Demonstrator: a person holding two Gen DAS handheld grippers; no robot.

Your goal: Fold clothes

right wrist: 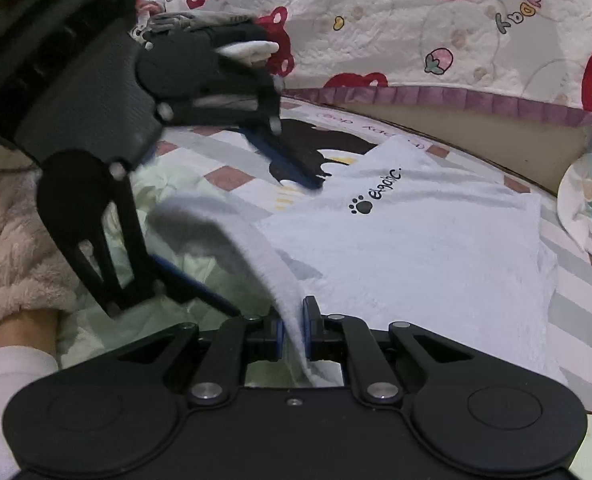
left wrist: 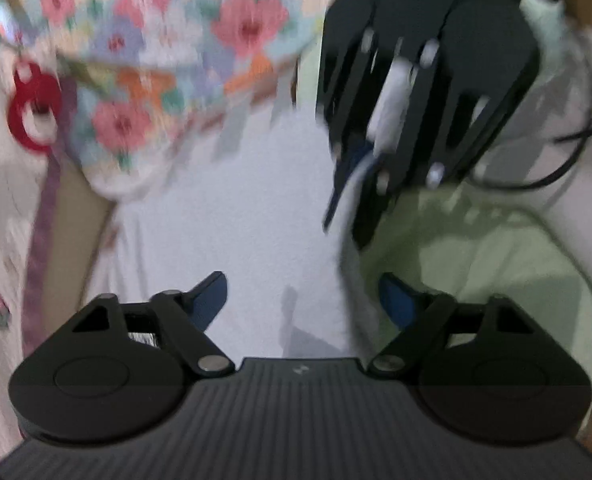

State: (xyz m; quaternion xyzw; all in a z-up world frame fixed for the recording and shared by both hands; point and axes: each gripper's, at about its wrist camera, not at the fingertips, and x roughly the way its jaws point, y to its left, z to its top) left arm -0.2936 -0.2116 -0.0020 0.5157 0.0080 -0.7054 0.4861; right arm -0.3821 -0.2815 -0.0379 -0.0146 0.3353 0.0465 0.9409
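A white garment with a black paw print and lettering lies flat on the checked bed sheet. My right gripper is shut on its near edge, and a strip of the cloth rises from the pads. In the left wrist view that same right gripper hangs at the upper right with white cloth pinched. My left gripper is open above the white garment, with nothing between its blue pads. From the right wrist view, the left gripper stands wide to the left, straddling the raised cloth edge.
A pale green garment lies crumpled to the right of the white one. A bear-print quilt with a purple frill borders the far side. Floral cloth lies beyond. A person's fluffy sleeve is at the left.
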